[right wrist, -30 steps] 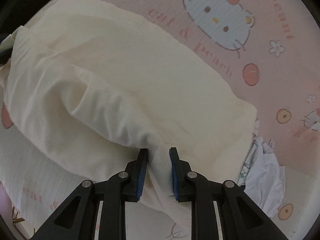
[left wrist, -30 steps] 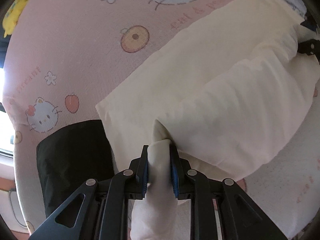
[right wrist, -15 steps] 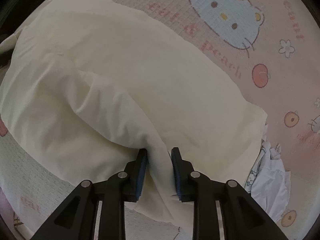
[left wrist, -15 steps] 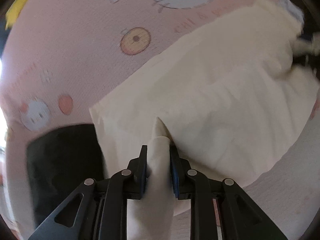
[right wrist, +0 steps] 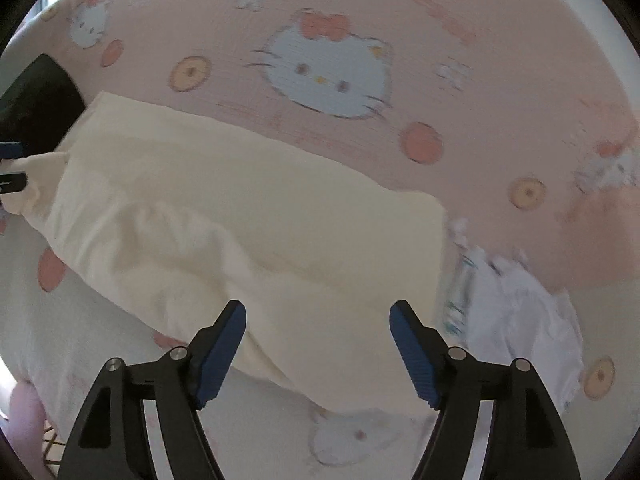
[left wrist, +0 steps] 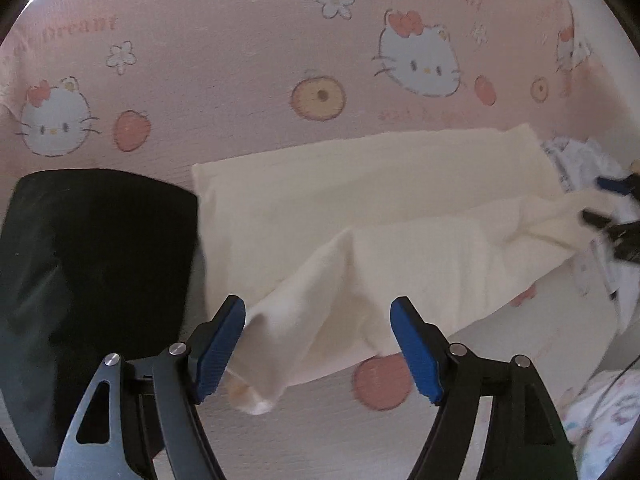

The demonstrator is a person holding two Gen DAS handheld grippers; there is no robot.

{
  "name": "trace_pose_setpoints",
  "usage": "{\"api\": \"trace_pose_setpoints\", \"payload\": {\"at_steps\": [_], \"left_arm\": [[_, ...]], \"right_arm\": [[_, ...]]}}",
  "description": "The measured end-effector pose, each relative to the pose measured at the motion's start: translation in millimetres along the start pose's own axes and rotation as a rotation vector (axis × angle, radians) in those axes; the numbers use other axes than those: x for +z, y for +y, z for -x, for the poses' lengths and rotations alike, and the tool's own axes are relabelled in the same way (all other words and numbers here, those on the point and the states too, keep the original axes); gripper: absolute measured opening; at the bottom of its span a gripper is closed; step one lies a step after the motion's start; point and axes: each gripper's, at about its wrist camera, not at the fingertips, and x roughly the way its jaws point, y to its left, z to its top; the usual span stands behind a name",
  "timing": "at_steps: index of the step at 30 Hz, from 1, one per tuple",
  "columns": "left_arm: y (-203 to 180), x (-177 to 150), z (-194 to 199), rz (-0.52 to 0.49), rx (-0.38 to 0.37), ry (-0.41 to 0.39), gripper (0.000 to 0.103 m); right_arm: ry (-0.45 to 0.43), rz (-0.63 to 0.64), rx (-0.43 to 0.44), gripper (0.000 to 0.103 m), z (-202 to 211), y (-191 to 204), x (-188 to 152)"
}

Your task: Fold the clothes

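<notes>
Now both tongs opening, pads off cloth. Left tongs (left wrist: 318,340): cream garment (left wrist: 380,216) corner loose between jaws, brushing left pad. Right tongs (right wrist: 318,340): spread above garment (right wrist: 248,216), gripping nothing. Garment on pink bedsheet (left wrist: 240,60); black garment (left wrist: 96,248) at 9 o'clock, white cloth (right wrist: 520,312) at 3.

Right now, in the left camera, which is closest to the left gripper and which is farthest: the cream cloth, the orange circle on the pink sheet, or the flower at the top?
1. Cream cloth, between the opening fingers of the left gripper, hanging loose.
2. Orange circle, on the pink sheet past the cloth's far edge.
3. Flower, top centre, farthest.
</notes>
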Motion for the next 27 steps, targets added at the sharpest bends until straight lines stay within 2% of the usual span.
{"api": "trace_pose_setpoints", "payload": {"at_steps": [4, 8, 12, 17, 21, 26, 27], "left_arm": [[3.5, -5.7, -6.5, 0.001, 0.019, 0.020, 0.074], [7.6, -10.8, -2.1, 0.018, 0.013, 0.018, 0.074], [15.4, -11.8, 0.1, 0.052, 0.002, 0.012, 0.074], [28.5, -12.1, 0.6, 0.126, -0.035, 0.002, 0.074], [36.0, -11.9, -8.7, 0.169, -0.060, 0.038, 0.074], [30.1, -10.6, -15.5, 0.129, -0.013, 0.024, 0.073], [27.2, -9.4, -18.1, 0.111, 0.003, 0.021, 0.067]], "right_arm": [[0.027, -0.053, -0.054, 0.074, 1.0, -35.4, -30.3], [0.029, -0.133, -0.053, 0.074, 6.4, -59.3, -48.9], [0.021, -0.200, 0.009, 0.074, 2.2, -76.0, -49.5], [0.016, -0.207, 0.047, 0.074, -10.6, -78.3, -52.6], [0.019, -0.190, 0.053, 0.074, -27.3, -73.0, -49.5], [0.005, -0.207, 0.041, 0.074, -39.5, -72.0, -50.0], [0.003, -0.214, 0.043, 0.074, -41.8, -72.8, -49.4]]}}
